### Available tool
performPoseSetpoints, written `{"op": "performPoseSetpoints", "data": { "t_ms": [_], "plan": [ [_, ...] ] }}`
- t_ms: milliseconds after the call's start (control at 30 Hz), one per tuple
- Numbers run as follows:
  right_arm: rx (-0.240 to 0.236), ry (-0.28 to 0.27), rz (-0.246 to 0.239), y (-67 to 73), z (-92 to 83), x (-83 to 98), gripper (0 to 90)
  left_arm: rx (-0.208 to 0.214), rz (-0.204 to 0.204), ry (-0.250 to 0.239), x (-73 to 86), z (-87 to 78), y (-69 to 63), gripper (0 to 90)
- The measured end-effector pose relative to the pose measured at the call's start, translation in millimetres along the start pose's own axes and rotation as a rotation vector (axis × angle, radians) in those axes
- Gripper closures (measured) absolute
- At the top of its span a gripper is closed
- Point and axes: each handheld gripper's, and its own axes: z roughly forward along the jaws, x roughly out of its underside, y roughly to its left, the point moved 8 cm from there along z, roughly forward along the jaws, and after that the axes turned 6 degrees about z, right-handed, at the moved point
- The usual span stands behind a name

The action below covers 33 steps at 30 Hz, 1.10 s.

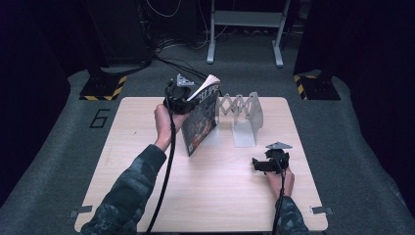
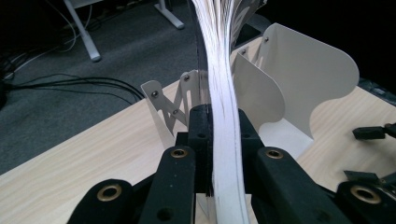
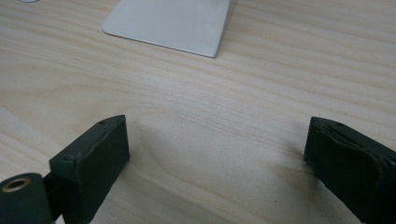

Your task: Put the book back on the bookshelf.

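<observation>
- Two hand-held grippers over a light wooden table [image 1: 147,196]; one book in hand.
- Left gripper [image 1: 188,98]: jaws pinched on the book [image 1: 200,122], pads clamped on its page block near the top edge. Left gripper view: white page edges [image 2: 224,116] run straight up between the two black jaws.
- Book lifted and tilted, dark cover facing the person, lower corner at or just above the table; contact not resolvable. It sits just left of the white folding book rack [image 1: 242,110].
- Rack stands upright near the table's far edge; scissor links join its end plates [image 2: 303,84], flat foot [image 3: 173,23] on the tabletop.
- Right gripper [image 1: 262,164]: jaws spread wide, nothing between them, bare wood below. Held low near the table's right side, well apart from the book.
</observation>
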Motion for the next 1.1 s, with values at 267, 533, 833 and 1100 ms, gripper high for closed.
{"op": "performPoseSetpoints", "data": {
  "t_ms": [267,533,833,1100],
  "plan": [
    [0.000,-0.001,-0.002,-0.1,0.0,-0.1,6.2,-0.027,-0.033,-0.017,-0.1,9.9,-1.4,82.4],
    [0.000,-0.001,-0.002,-0.1,0.0,-0.1,6.2,-0.050,-0.079,-0.027,0.4,14.2,3.2,82.4],
    [0.000,-0.001,-0.001,-0.1,0.1,-0.1,6.2,-0.084,-0.110,-0.053,-1.3,18.9,5.7,82.4],
    [0.000,-0.002,-0.001,-0.2,0.0,-0.1,6.4,-0.124,-0.139,-0.078,-1.7,25.1,7.4,82.4]
  ]
}}
